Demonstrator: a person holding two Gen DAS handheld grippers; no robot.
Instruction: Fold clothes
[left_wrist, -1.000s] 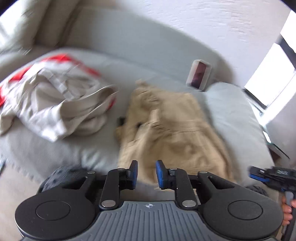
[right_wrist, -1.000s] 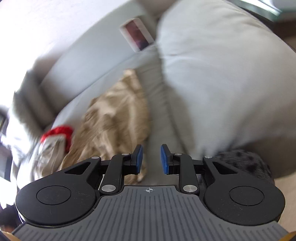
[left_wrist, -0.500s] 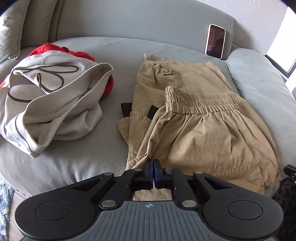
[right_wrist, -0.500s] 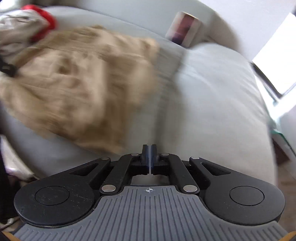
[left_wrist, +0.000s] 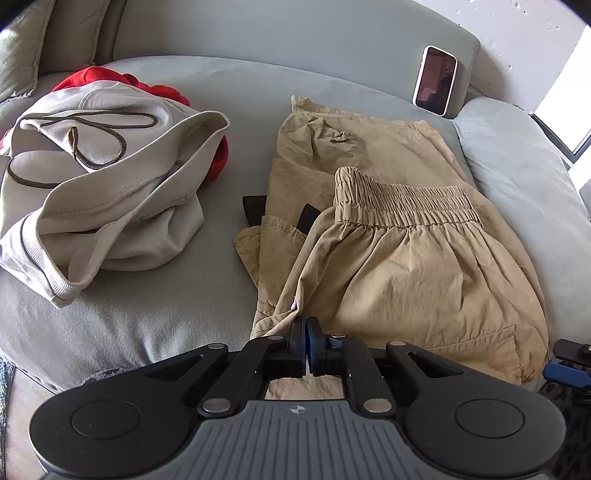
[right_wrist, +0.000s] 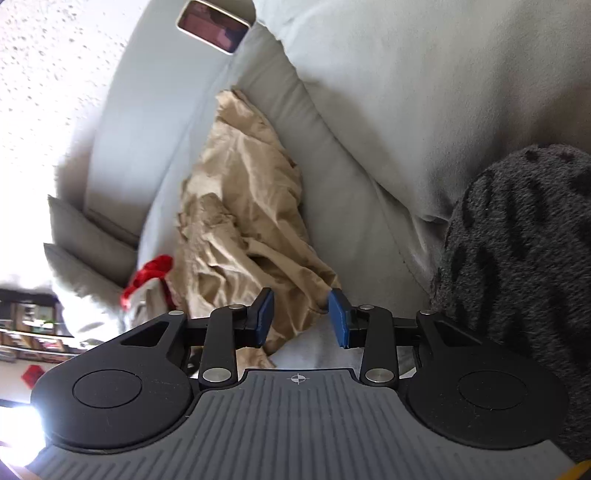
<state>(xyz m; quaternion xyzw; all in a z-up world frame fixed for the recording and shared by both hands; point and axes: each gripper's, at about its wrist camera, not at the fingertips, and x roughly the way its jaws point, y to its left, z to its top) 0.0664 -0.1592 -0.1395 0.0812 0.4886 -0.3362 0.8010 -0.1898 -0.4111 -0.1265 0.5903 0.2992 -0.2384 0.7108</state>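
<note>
Where waistband faces camera — tan trousers (left_wrist: 399, 258) lengthwise rearward

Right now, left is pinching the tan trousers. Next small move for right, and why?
Probably close the right gripper on the crumpled tan trousers: its jaws are opening with the cloth's near edge between them, unpinched, while the left gripper already clamps the other corner.

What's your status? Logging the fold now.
Left gripper shut on tan trousers. Right gripper opening, trouser edge between jaws. Beige hoodie heaped clear.
</note>
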